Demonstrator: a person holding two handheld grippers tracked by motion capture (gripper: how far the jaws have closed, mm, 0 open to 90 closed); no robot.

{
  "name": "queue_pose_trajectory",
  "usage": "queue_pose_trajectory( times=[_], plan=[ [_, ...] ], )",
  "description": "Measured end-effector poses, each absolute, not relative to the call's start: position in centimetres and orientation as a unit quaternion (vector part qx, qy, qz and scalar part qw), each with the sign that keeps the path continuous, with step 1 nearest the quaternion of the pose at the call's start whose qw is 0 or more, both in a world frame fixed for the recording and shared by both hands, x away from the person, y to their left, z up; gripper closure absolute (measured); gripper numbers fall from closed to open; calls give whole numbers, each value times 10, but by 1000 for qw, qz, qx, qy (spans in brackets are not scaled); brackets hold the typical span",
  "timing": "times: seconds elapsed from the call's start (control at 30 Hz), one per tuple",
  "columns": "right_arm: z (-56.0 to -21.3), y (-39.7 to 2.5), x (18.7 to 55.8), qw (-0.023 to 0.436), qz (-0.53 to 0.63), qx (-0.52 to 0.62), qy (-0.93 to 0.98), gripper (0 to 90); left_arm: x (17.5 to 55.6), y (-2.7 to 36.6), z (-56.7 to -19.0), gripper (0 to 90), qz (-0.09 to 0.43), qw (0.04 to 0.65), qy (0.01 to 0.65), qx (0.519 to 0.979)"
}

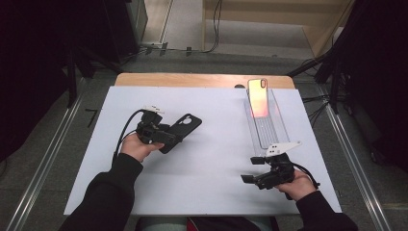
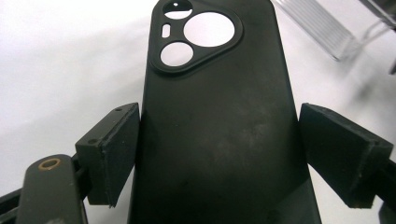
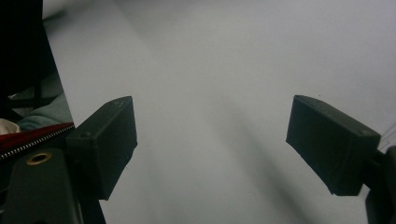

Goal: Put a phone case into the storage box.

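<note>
A black phone case (image 1: 182, 130) sits between the pads of the left gripper (image 1: 166, 135), at about 9 o'clock on the white table (image 1: 216, 183); the pads flank its sides, though whether they clamp it cannot be told. Matte and scuffed, it shows a camera cutout with three openings. A phone (image 1: 258, 97) waits in a clear stand (image 1: 269, 127) at 1 o'clock, so fitting appears undone. The right gripper (image 1: 250, 171) idles at 5 o'clock, jaws apart.

**Arms and grippers, current pose**

Left gripper (image 1: 166, 134): held in left hand (image 1: 137, 147), mid-left, jaws pointing right, closed around a held item. Right gripper (image 1: 257, 178): held in right hand (image 1: 296, 185), near edge, jaws spread wide, pointing left. Both forearms dark-sleeved.
</note>
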State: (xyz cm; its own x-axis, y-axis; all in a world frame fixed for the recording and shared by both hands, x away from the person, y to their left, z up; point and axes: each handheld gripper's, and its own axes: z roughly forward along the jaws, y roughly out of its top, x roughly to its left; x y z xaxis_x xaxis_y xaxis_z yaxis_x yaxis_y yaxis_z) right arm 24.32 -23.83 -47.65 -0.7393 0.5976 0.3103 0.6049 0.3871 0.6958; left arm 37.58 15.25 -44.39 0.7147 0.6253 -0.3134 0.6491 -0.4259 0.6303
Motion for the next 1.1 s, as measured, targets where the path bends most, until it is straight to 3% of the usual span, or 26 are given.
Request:
queue_pose_trajectory(
  times=[0.73,1.1],
  plan=[
    [-469,-237,242,-17,-426,-370,-825,145,321,148,-441,154,-30,394,374,839],
    [-459,-228,242,-11,-429,-385,-817,145,299,145,-442,153,2,417,399,817]
  ],
)
